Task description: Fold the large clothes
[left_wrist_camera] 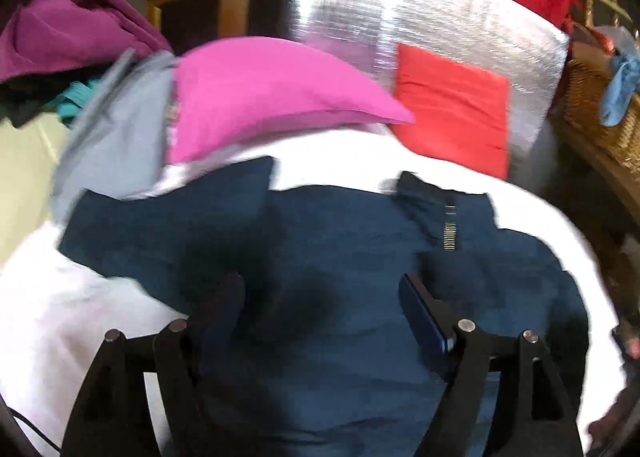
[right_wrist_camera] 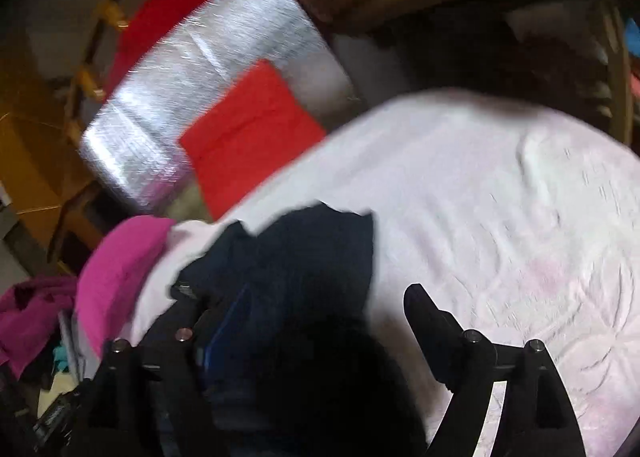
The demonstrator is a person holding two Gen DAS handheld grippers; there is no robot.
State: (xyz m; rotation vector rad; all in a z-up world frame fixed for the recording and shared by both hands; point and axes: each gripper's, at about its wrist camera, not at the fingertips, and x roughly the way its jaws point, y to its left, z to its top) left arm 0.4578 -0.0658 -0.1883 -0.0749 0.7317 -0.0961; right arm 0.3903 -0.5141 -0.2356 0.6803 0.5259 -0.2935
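A navy garment [left_wrist_camera: 320, 257] with a short zip at its collar [left_wrist_camera: 450, 229] lies spread on the white bedsheet [left_wrist_camera: 60, 317]. My left gripper [left_wrist_camera: 324, 297] is open above its middle, with nothing between the fingers. In the right wrist view the same navy garment [right_wrist_camera: 304, 257] lies on the white sheet [right_wrist_camera: 500, 197]. My right gripper [right_wrist_camera: 316, 305] is open over its right edge, fingers wide apart. Both views are blurred by motion.
A pink folded cloth [left_wrist_camera: 260, 97], a grey cloth [left_wrist_camera: 112, 145] and an orange-red folded cloth [left_wrist_camera: 452, 109] lie beyond the garment. A silver padded panel [left_wrist_camera: 440, 17] stands behind. A purple heap [left_wrist_camera: 60, 29] is at far left, a wicker basket [left_wrist_camera: 592, 105] at right.
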